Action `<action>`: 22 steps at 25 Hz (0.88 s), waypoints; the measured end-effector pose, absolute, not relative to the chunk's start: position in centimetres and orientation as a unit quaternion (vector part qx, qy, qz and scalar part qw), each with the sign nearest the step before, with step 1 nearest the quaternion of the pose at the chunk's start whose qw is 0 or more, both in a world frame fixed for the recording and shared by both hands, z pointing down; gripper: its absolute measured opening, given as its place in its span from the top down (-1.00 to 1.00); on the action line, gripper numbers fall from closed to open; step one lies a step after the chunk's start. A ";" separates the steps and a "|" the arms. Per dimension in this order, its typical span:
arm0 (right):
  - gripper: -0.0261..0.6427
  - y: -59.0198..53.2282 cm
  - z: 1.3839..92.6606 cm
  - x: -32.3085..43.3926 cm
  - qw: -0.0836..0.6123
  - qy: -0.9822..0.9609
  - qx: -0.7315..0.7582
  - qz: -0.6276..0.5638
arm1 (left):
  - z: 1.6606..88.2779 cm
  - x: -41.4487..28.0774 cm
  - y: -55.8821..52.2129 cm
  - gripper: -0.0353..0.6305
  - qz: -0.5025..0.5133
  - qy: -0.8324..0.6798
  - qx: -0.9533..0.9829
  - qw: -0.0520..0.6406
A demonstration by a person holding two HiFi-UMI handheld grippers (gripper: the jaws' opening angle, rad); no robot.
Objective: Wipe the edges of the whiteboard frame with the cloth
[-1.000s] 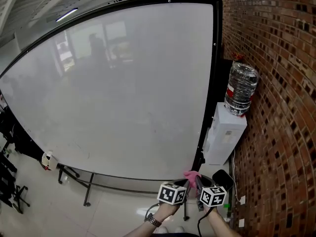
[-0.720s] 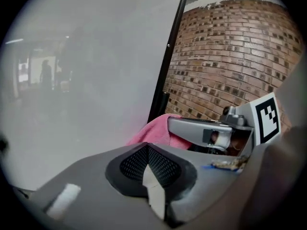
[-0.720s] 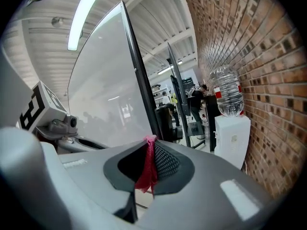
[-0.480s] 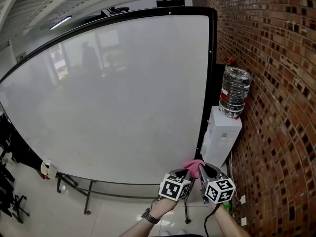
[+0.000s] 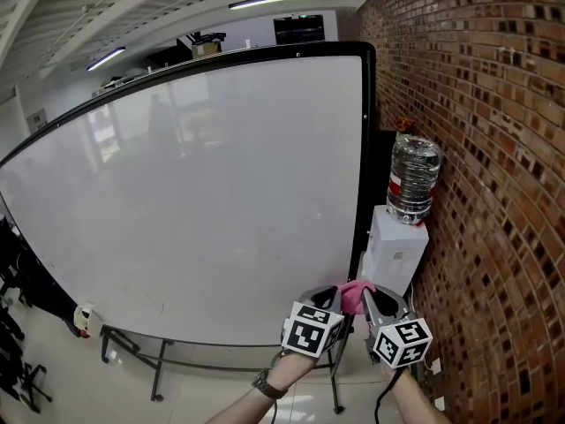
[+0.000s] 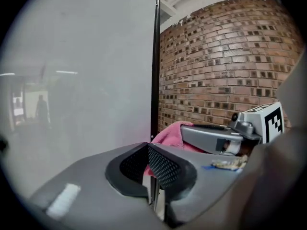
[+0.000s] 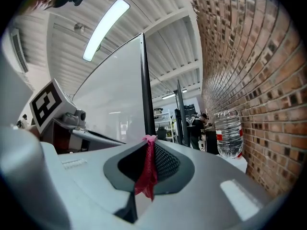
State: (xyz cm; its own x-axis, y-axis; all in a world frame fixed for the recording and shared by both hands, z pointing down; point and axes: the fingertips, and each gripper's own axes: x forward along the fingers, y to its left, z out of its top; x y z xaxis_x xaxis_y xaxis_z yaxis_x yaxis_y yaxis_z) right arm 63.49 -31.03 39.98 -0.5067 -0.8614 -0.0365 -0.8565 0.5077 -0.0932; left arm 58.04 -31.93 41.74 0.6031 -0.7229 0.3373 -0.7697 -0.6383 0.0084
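The right gripper [image 7: 147, 145] is pinching the pink cloth [image 5: 356, 295] in its fingers near the whiteboard frame's [image 5: 360, 193] five o'clock corner; the left gripper's [image 6: 149, 164] fingers are pressing together.

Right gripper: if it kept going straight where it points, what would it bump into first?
Probably the whiteboard frame, its black right edge, straight ahead of the pinched cloth; depth is unclear.
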 end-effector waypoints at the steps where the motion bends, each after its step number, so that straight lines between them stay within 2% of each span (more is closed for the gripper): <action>1: 0.85 -31.0 39.4 63.4 0.042 0.868 -0.495 -0.028 | 41.5 57.8 -32.0 0.89 0.152 -0.420 0.892 0.075; 10: 0.85 -31.1 33.9 63.7 0.057 0.871 -0.487 0.024 | 38.6 59.1 -32.6 0.89 0.148 -0.411 0.899 0.030; 22: 0.85 -31.3 24.6 63.6 0.084 0.872 -0.478 0.065 | 28.0 59.6 -32.2 0.89 0.113 -0.396 0.911 -0.033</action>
State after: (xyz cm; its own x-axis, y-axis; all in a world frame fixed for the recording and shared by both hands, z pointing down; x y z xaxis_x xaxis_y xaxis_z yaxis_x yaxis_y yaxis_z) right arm 63.65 -31.27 24.64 -0.5297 -0.8223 -0.2078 -0.8440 0.5354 0.0326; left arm 59.60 -32.24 28.03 0.6607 -0.7289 0.1794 -0.7141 -0.6840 -0.1493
